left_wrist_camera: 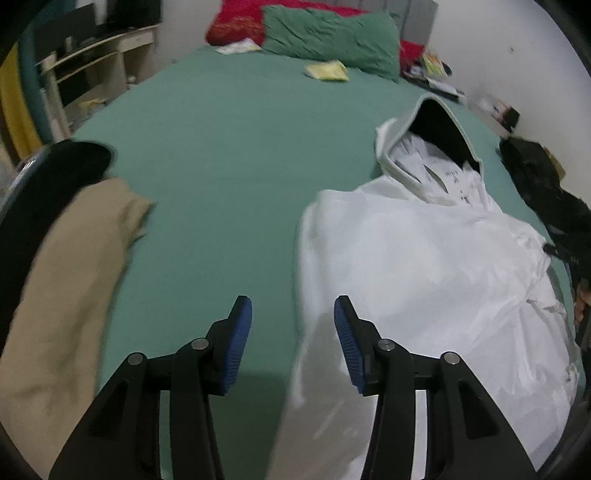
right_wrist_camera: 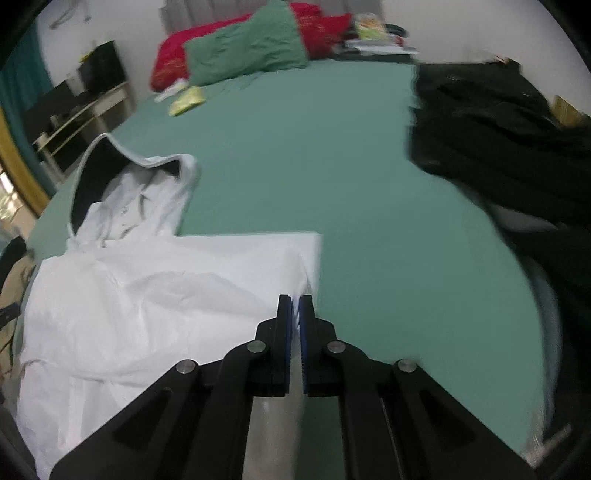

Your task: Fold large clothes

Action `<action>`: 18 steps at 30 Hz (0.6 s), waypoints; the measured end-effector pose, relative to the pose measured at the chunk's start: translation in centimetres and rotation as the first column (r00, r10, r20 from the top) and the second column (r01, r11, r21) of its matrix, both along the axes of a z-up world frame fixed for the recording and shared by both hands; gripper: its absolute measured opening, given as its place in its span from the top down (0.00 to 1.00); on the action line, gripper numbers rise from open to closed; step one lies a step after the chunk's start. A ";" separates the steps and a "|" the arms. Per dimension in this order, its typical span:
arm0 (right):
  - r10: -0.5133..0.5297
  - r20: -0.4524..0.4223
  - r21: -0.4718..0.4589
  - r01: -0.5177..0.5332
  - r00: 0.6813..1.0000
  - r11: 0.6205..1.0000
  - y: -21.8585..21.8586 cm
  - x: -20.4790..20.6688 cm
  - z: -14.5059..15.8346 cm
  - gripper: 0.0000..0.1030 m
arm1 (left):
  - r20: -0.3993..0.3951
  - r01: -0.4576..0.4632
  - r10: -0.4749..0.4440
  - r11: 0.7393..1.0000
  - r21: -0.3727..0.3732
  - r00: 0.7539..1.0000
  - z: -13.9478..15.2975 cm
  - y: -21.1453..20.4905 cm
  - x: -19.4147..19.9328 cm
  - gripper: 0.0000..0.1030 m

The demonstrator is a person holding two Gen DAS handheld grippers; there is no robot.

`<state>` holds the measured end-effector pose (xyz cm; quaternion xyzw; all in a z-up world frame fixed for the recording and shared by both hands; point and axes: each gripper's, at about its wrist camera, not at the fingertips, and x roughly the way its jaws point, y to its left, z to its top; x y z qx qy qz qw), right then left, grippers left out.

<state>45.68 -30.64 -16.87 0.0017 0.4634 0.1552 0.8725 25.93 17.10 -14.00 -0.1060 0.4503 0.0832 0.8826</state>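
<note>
A white hooded jacket (left_wrist_camera: 424,258) lies on the green bed (left_wrist_camera: 221,166), its dark-lined hood (left_wrist_camera: 439,136) pointing to the far side. My left gripper (left_wrist_camera: 293,314) is open and empty, hovering at the jacket's left edge. In the right wrist view the jacket (right_wrist_camera: 147,295) lies at the left, one part folded over with a straight edge. My right gripper (right_wrist_camera: 294,304) is shut on the jacket's white fabric near that folded edge.
A beige garment (left_wrist_camera: 62,295) and a black one (left_wrist_camera: 48,184) lie at the left. A black garment (right_wrist_camera: 517,166) lies at the right. Green pillow (left_wrist_camera: 328,40), red blanket (left_wrist_camera: 236,22) and papers (left_wrist_camera: 327,70) are at the bed's head. Shelves (left_wrist_camera: 92,59) stand beyond the left side.
</note>
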 end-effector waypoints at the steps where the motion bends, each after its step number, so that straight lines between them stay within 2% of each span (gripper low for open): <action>1: -0.003 -0.015 0.004 0.003 1.000 1.000 -0.8 -0.5 0.2 0.87 | 0.010 -0.013 0.014 1.000 -0.006 1.000 0.4 0.4 -1.2 0.46; 2: -0.010 -0.024 0.014 0.010 1.000 1.000 -1.8 -1.8 0.8 0.82 | 0.014 -0.018 0.018 1.000 -0.015 1.000 0.7 0.8 -2.1 0.46; 4: -0.022 -0.011 0.021 0.022 1.000 1.000 -3.3 -4.7 2.0 0.60 | 0.023 -0.030 0.031 0.999 -0.032 0.999 1.4 1.3 -4.6 0.45; 6: -0.019 -0.032 0.027 0.020 0.999 0.999 -4.4 -7.7 2.5 0.50 | 0.021 -0.040 0.041 0.998 -0.051 0.999 1.8 1.5 -7.0 0.43; 10: -0.050 -0.105 0.034 0.054 0.993 0.998 -6.6 -14.1 2.3 0.48 | -0.012 -0.035 0.034 0.995 -0.093 0.999 1.1 0.8 -11.1 0.41; 13: -0.114 -0.148 0.046 0.122 0.983 0.992 -7.6 -18.0 1.9 0.48 | -0.035 -0.013 0.009 0.994 -0.111 0.999 0.2 -0.1 -14.0 0.38; 16: -0.124 -0.154 0.071 0.136 0.980 0.988 -7.0 -20.8 2.0 0.48 | -0.071 -0.012 0.005 0.995 -0.098 0.997 -0.8 -0.6 -16.0 0.37; 18: -0.104 -0.171 0.061 0.116 0.980 0.991 -5.3 -22.0 1.6 0.48 | -0.095 -0.038 0.027 0.993 -0.116 0.995 -1.6 -0.4 -16.9 0.36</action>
